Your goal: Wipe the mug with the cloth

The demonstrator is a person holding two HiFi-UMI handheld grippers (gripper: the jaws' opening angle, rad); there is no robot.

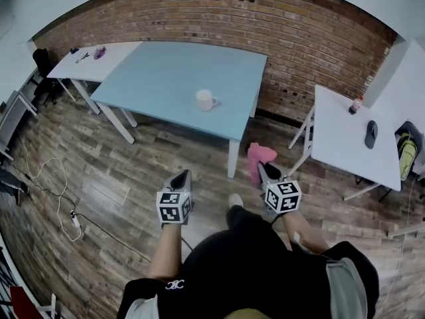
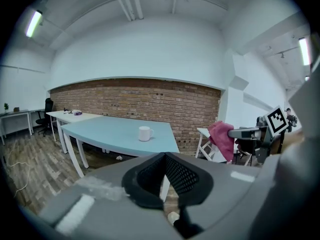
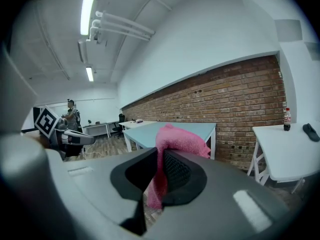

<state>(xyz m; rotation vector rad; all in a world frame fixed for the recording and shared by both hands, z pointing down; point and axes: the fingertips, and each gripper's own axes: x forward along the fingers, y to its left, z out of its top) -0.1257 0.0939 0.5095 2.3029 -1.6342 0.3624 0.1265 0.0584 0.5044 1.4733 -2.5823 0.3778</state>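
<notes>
A white mug (image 1: pixel 206 100) stands near the front right part of the light blue table (image 1: pixel 166 78); in the left gripper view the mug (image 2: pixel 145 133) shows ahead with its handle to the right. My right gripper (image 1: pixel 263 169) is shut on a pink cloth (image 1: pixel 259 157), which bunches above its jaws and hangs below them (image 3: pixel 170 149). My left gripper (image 1: pixel 182 176) is shut with nothing in it (image 2: pixel 164 156). Both grippers are held over the wooden floor, well short of the table's near edge. The left gripper view also shows the pink cloth (image 2: pixel 221 137) off to its right.
A white table (image 1: pixel 352 138) at the right carries a small bottle (image 1: pixel 356 104) and a dark object (image 1: pixel 371 133). Another white table (image 1: pixel 93 62) adjoins the blue one at the far left. A brick wall (image 1: pixel 299 38) runs behind. Cables and a power strip (image 1: pixel 74 221) lie on the floor at left.
</notes>
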